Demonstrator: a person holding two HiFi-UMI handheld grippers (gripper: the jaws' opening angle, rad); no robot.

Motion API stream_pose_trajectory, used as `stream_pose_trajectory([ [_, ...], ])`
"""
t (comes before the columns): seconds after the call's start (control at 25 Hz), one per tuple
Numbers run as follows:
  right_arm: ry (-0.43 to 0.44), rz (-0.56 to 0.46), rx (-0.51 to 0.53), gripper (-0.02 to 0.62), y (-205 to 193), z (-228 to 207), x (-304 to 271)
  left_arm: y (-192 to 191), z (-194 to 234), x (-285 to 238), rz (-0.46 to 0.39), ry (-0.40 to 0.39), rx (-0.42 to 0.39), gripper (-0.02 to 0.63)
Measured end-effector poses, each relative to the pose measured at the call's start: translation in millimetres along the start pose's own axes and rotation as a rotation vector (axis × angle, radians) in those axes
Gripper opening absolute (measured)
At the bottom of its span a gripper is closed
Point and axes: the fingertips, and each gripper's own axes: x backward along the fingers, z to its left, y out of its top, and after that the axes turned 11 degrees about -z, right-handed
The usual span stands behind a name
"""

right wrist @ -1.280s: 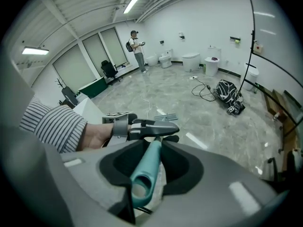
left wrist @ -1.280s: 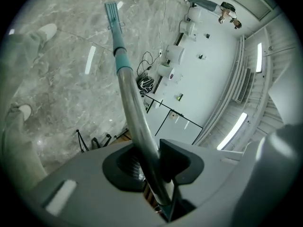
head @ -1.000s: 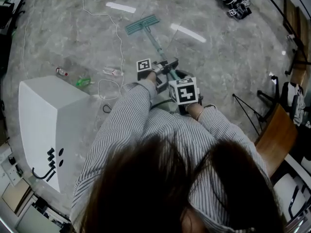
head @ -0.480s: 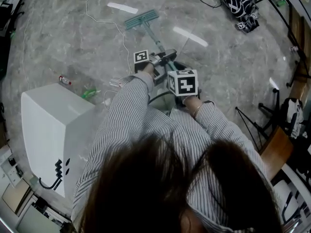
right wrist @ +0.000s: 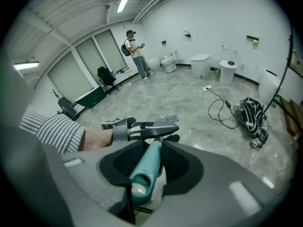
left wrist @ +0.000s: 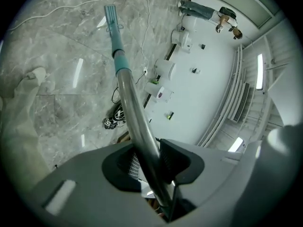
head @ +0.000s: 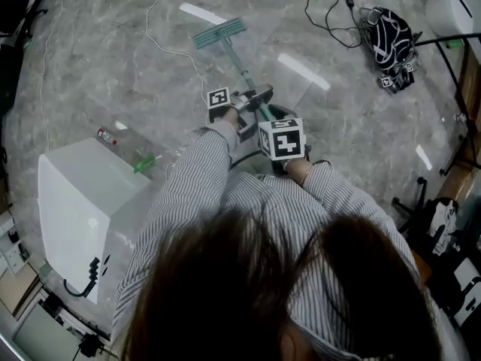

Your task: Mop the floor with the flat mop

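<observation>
A flat mop lies with its teal head point(head: 219, 33) on the grey marble floor ahead of me, and its pole point(head: 239, 66) slants back toward my hands. My left gripper point(head: 242, 105) is shut on the metal pole point(left wrist: 137, 126); the teal mop head point(left wrist: 111, 17) shows far along it. My right gripper point(head: 279, 143) is shut on the teal handle end point(right wrist: 147, 171), just behind the left gripper point(right wrist: 142, 126). A striped sleeve point(head: 199, 179) covers each arm.
A white box-shaped unit point(head: 83, 209) stands close on my left. A white cable point(head: 161, 28) trails over the floor; a small bottle point(head: 107, 136) and a green item point(head: 144, 162) lie near the unit. A black bag point(head: 391, 43) with cords sits far right. A person point(right wrist: 137, 55) stands far off.
The mop head has shifted slightly on the floor as the view swung; both grippers keep their hold on the mop. The bag now sits lower in the head view.
</observation>
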Motion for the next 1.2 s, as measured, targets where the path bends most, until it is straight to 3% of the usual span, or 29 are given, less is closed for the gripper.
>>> stream_pose_trajectory([
  [0.32,0.022,0.007,0.022,0.123,81.2,-10.8,-71.6,79.6,-56.8,-48.4,0.005,-0.015,-0.008,0.118],
  [0.68,0.009,0.03,0.014,0.123,153.7,19.1,-167.0,193.1,-112.3,-61.2,-0.045,-0.036,-0.002,0.117],
  [0.84,-0.012,0.031,0.006,0.121,195.7,36.8,-204.4,239.8,-145.4,-65.8,-0.027,-0.023,-0.004,0.117],
  [1.2,-0.036,0.043,-0.016,0.12,247.1,56.1,-262.7,306.6,-185.1,-75.3,-0.004,-0.007,-0.002,0.117],
])
